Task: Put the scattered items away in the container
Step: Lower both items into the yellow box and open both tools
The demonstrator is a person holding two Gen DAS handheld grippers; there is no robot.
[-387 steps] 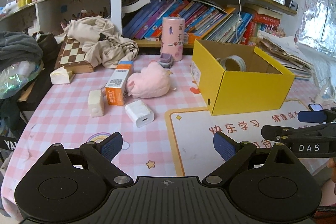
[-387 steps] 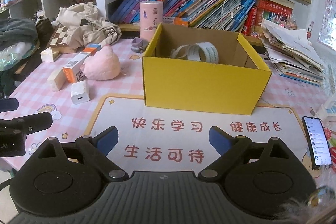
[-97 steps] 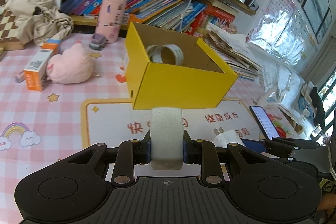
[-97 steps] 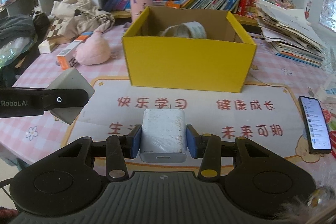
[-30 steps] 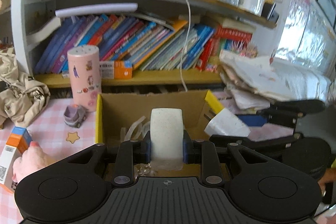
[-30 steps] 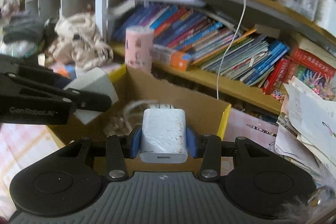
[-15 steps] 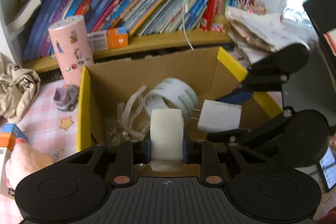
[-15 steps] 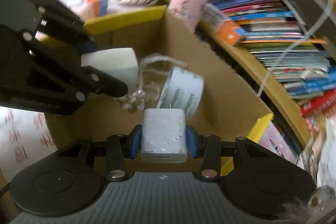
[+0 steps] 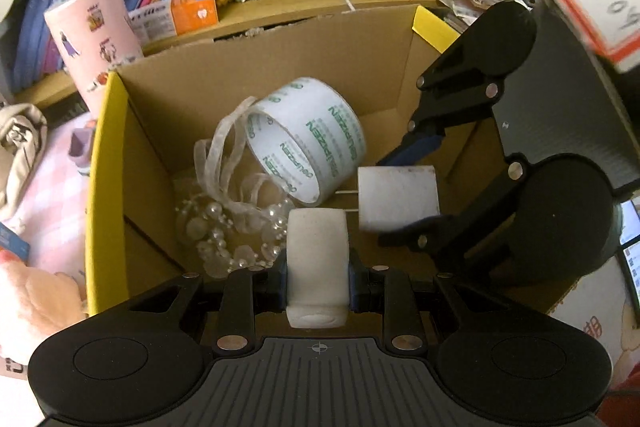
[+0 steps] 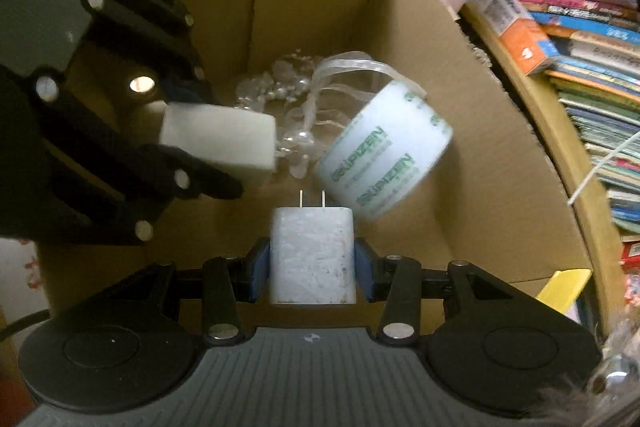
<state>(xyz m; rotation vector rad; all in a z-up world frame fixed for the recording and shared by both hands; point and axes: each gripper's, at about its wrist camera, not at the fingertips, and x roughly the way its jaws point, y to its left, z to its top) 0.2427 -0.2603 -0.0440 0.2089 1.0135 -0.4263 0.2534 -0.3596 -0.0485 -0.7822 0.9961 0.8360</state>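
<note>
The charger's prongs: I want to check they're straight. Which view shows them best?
The right wrist view: the charger faces the camera, both prongs standing clear against the box floor. In the left wrist view the charger shows side-on, its prongs thin, faint lines.

Yellow box, green-printed white tape

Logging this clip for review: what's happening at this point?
A person is tidying with a handheld claw in each hand. The left claw is shut on a white eraser-like block, and the right claw is shut on a white charger plug. Both point down into the yellow cardboard box, above the tape roll and bead string lying inside. Neither item is released yet.
</note>
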